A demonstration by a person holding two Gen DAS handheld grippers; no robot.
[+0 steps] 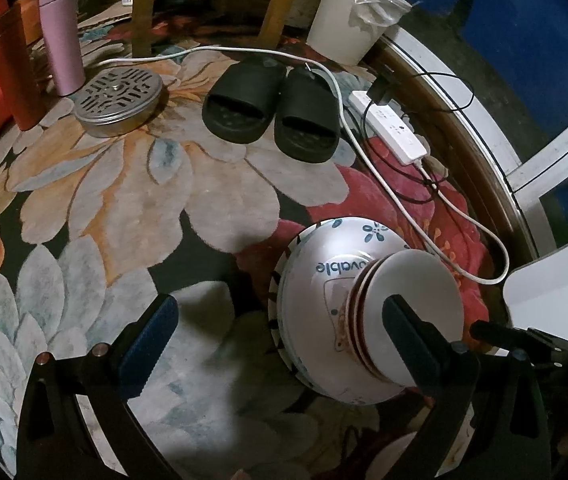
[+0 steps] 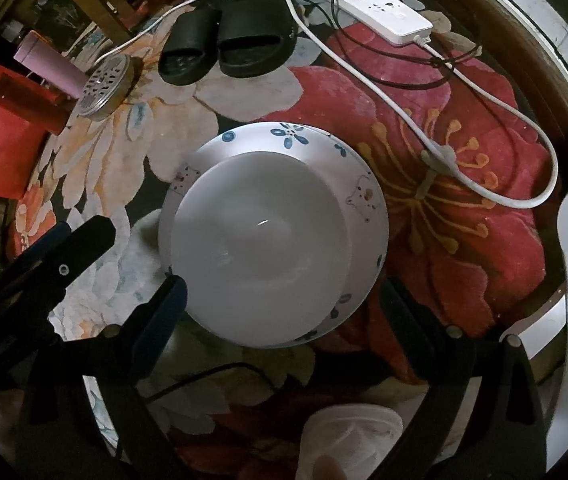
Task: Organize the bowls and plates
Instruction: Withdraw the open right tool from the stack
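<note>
A stack of dishes stands on the floral rug (image 1: 131, 200). On top is a plain white bowl (image 2: 259, 256), nested in a larger bear-print bowl (image 2: 364, 200) over a blue-flower plate (image 2: 288, 134). In the left wrist view the stack (image 1: 324, 280) is at lower right, and the top bowl (image 1: 416, 280) shows a striped rim. My left gripper (image 1: 281, 340) is open; its right finger overlaps the white bowl and its left finger stands apart over the rug. My right gripper (image 2: 281, 312) is open, with its fingers on either side of the stack's near edge.
Black slippers (image 1: 271, 108), a white power strip (image 1: 392, 128) with cables, a perforated metal tin (image 1: 119, 96), pink (image 1: 61, 36) and red (image 1: 15, 68) tumblers, chair legs and a white bucket (image 1: 352, 20) lie beyond. A white sock (image 2: 348, 432) is close below.
</note>
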